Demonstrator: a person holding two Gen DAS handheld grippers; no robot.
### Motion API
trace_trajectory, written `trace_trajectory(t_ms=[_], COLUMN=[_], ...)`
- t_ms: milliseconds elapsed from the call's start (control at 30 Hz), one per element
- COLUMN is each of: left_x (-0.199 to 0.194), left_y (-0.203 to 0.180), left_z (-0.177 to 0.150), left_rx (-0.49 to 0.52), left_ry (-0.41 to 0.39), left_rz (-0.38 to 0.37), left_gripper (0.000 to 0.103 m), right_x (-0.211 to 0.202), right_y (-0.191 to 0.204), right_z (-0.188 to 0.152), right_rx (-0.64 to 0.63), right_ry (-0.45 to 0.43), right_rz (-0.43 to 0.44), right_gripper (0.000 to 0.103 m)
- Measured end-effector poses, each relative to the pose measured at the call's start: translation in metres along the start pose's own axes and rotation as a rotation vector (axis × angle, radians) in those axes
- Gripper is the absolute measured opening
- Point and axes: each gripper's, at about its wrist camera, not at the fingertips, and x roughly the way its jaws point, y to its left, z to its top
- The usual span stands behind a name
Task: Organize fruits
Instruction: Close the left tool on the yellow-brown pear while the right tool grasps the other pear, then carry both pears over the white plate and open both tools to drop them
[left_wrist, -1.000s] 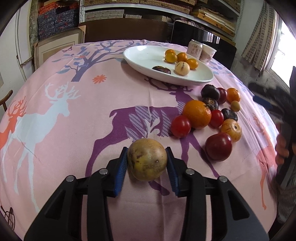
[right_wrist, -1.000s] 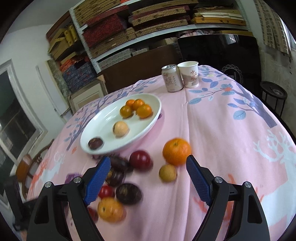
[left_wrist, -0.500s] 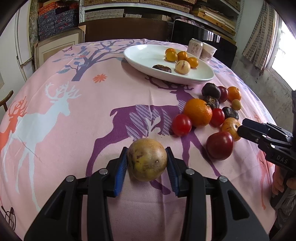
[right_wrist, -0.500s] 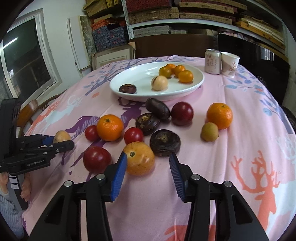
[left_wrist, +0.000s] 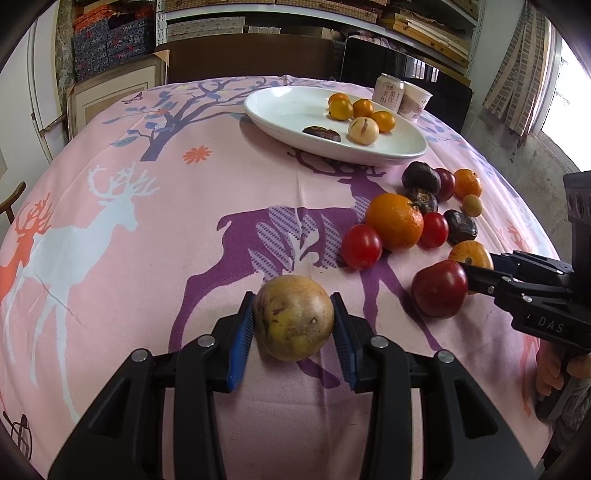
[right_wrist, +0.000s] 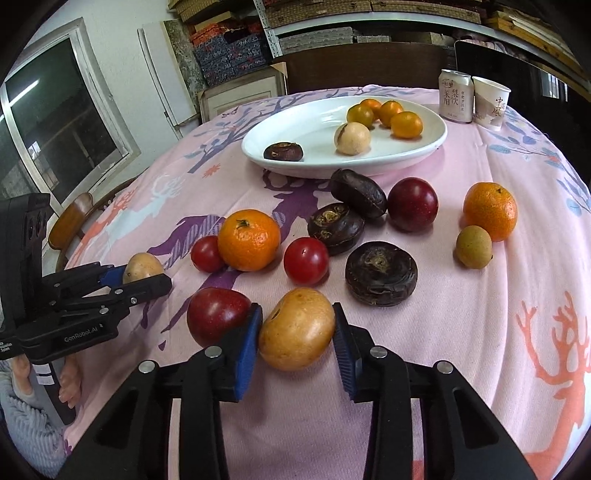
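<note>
My left gripper (left_wrist: 293, 317) is shut on a yellow-brown round fruit (left_wrist: 293, 317), held low over the pink cloth; both also show in the right wrist view (right_wrist: 142, 266). My right gripper (right_wrist: 297, 328) has its blue pads on both sides of an orange-yellow fruit (right_wrist: 297, 328) on the cloth, touching or nearly touching it. A dark red plum (right_wrist: 216, 314) lies against its left finger. A white oval plate (right_wrist: 295, 129) at the back holds several small oranges, a pale fruit (right_wrist: 352, 138) and a dark one (right_wrist: 283, 151).
Loose fruit lies between me and the plate: two oranges (right_wrist: 248, 239) (right_wrist: 489, 210), red tomatoes (right_wrist: 306, 260), dark chestnut-like fruits (right_wrist: 381, 273), a plum (right_wrist: 412, 204), a small tan fruit (right_wrist: 474, 246). A can (right_wrist: 455, 95) and paper cup (right_wrist: 490, 102) stand behind the plate.
My right gripper has swung in, dropped to the cloth and narrowed its jaws around the orange-yellow fruit. The left gripper has held still with its fruit.
</note>
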Motion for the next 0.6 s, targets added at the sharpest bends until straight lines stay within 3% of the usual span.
trace_trajectory(t_ms=[133, 333, 433, 600], left_x=[-0.003, -0.012, -0.015, -0.006], left_y=[-0.001, -0.009, -0.011, -0.011], left_z=[-0.001, 0.008, 0.034, 0.098], left_rx=[0.005, 0.032, 0.045, 0.041], left_ry=[-0.015, -0.055, -0.066, -0.115], left_rz=[-0.022, 0.012, 0.019, 0.036], left_gripper=[0.039, 0.039, 0.039, 0.039], right_x=[-0.007, -0.020, -0.034, -0.045], right_y=[-0.004, -0.015, -0.023, -0.035], right_z=[-0.001, 0.003, 0.016, 0.068], right_rx=[0.018, 0.054, 0.074, 0.087], right_ry=[-0.026, -0.093, -0.142, -0.197], right_rz=[0.000, -0.013, -0.015, -0.061], right_gripper=[0.038, 0.038, 0.038, 0.038])
